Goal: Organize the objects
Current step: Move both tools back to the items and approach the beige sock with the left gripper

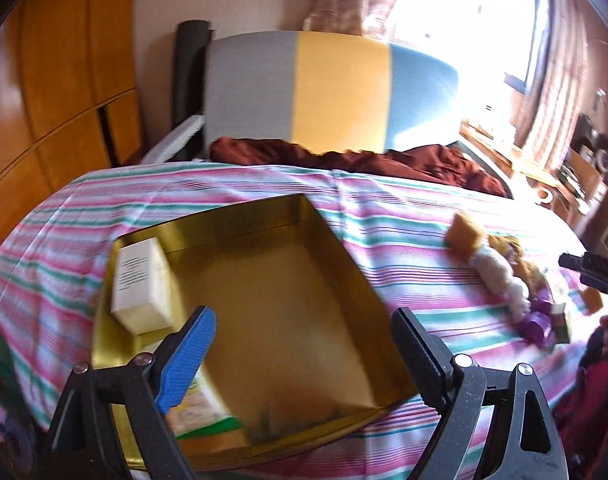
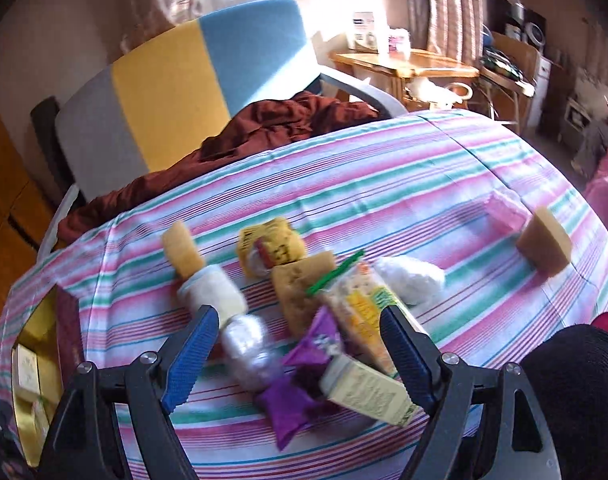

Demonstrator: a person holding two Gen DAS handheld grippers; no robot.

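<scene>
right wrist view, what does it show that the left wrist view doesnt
Only the right wrist view: a wooden side table by the window, a pink sponge and the right gripper, jaws open over the snack pile. Only the left wrist view: the gold tray's floor, the left gripper open above it. Both: the striped cloth, purple packet, maroon blanket.

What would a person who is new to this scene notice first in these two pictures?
Probably the gold box, open on the striped cloth under the open left gripper, with a pale carton in its left corner. Next comes the heap of snack packets and sponges below the open right gripper, with one lone sponge far to the right. Behind stands a grey, yellow and blue chair.
</scene>
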